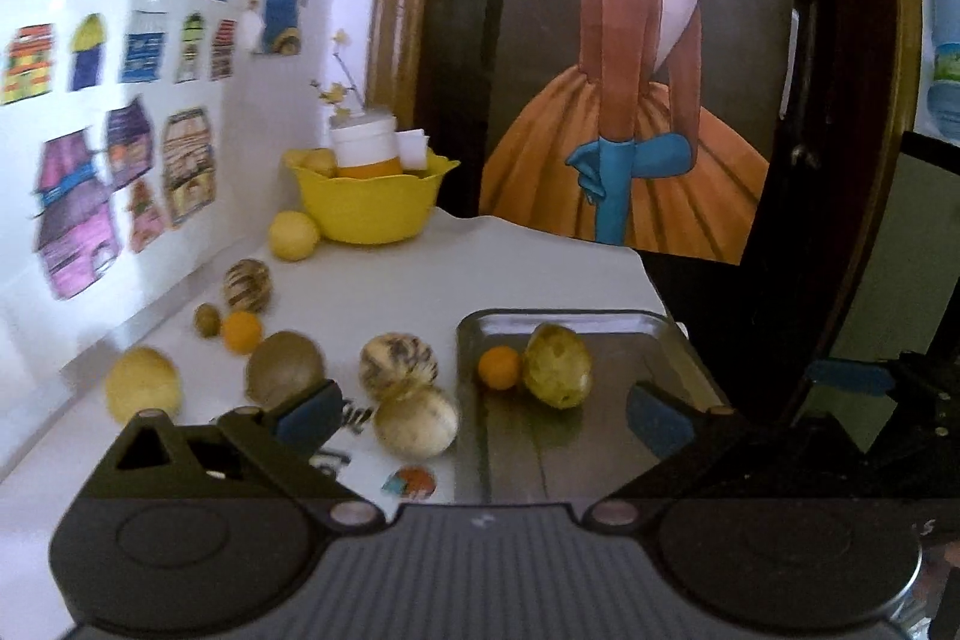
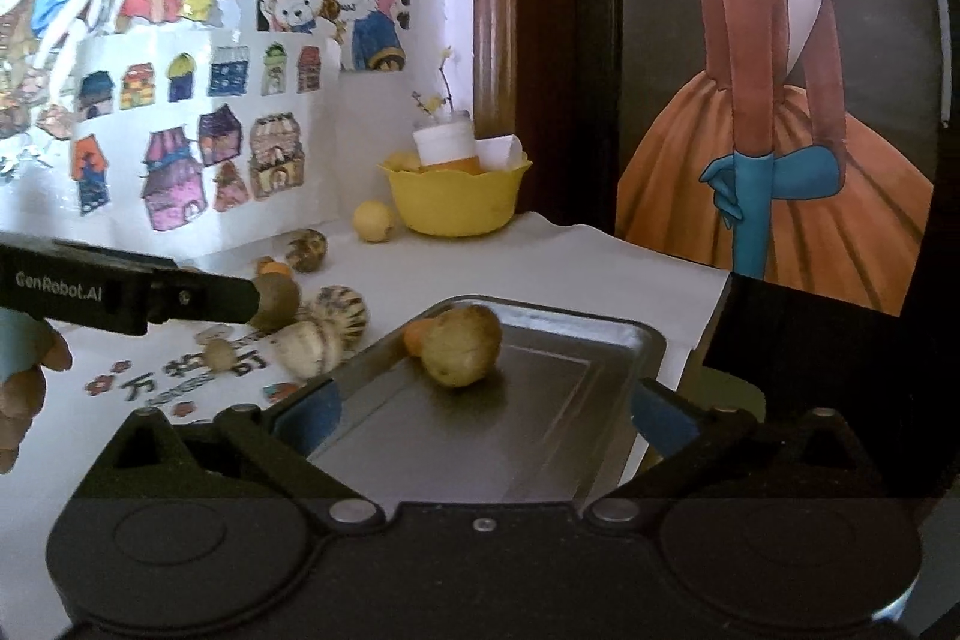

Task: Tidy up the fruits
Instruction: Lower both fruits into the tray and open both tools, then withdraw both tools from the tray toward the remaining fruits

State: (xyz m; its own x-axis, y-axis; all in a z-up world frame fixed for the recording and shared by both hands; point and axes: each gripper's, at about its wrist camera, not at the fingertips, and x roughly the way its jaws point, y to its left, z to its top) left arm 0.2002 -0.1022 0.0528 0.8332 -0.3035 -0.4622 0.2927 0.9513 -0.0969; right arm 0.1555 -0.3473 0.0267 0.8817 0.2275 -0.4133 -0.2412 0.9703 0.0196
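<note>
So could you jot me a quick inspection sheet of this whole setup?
Surface: white table with printed stickers near its front.
Job's things: metal tray holding a small orange fruit touching a yellow-green fruit; several round fruits loose on the table to the tray's left.
Clutter: yellow bowl at the back holding a white jar.
Grippers: left gripper open, empty, above the tray's near edge; right gripper open, empty, over the tray.
Cables: nothing seen.
Surroundings: children's drawings on the wall, large painting behind.
</note>
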